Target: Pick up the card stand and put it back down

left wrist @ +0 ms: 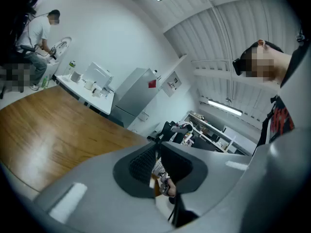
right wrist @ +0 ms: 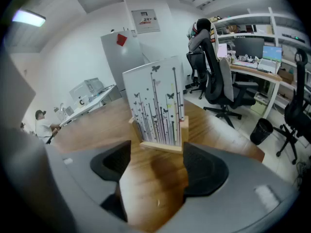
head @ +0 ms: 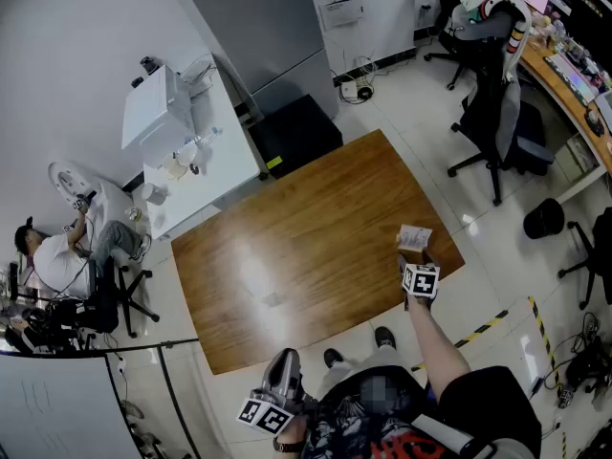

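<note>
Now the right gripper gapes just short of the card stand, ready to grab; the left gripper hangs closed, empty.

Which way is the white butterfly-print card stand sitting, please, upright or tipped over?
Upright: the white butterfly-print card stand rises vertically from its pale wooden base, flat on the brown wooden table.

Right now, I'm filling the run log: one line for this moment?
right tool: open, just short of stand | stand: upright on table, untouched | left tool: shut, empty, off table
</note>
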`<state>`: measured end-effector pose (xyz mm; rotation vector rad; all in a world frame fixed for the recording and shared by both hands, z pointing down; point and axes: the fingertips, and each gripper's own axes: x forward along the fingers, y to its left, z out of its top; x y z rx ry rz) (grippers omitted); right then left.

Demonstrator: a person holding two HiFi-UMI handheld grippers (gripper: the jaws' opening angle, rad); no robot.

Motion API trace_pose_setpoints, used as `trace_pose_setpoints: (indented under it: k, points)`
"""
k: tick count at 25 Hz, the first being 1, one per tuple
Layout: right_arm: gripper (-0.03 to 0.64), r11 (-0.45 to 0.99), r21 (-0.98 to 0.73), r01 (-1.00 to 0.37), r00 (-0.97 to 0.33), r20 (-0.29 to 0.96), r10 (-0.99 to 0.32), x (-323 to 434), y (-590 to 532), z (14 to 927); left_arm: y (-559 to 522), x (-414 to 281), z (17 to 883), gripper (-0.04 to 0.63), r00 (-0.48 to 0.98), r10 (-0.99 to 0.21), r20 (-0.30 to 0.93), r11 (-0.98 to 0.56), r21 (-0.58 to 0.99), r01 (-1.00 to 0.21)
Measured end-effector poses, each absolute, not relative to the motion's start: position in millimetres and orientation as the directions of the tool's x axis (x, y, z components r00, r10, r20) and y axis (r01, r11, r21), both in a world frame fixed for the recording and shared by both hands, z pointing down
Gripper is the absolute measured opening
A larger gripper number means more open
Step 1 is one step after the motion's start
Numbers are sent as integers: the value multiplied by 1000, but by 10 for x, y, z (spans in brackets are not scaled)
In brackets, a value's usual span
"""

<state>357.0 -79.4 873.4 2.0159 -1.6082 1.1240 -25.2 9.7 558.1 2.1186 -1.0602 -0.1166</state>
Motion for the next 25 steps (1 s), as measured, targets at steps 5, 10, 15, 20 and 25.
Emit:
trace_pose_setpoints:
  k: [5, 10, 15, 20, 25]
  points:
    - [546, -224, -120, -967, 65, 735, -675, 3712, -1141, 8601, 52, -30, 5685, 32, 649, -725, 232, -353, 684, -639]
    - [578, -187, -54, -981, 87, 735, -672, 3754, -1257, 8658, 34, -19, 5692, 32, 626, -740, 246, -331, 677, -657]
    - [495, -272, -54, -961, 161, 690, -706, 3823, -1364, 8571, 12, 66, 5679, 32, 628, -737, 249, -329, 680, -655]
    - [483, -263, -44, -964, 164, 680, -714, 3836, -1412, 8556, 7, 114, 5688, 32, 632, -734, 247, -334, 680, -653]
    - [451, -231, -11, -973, 168, 653, -738, 3800, -1300, 8520, 16, 90, 5699, 32, 630, -736, 246, -328, 685, -651]
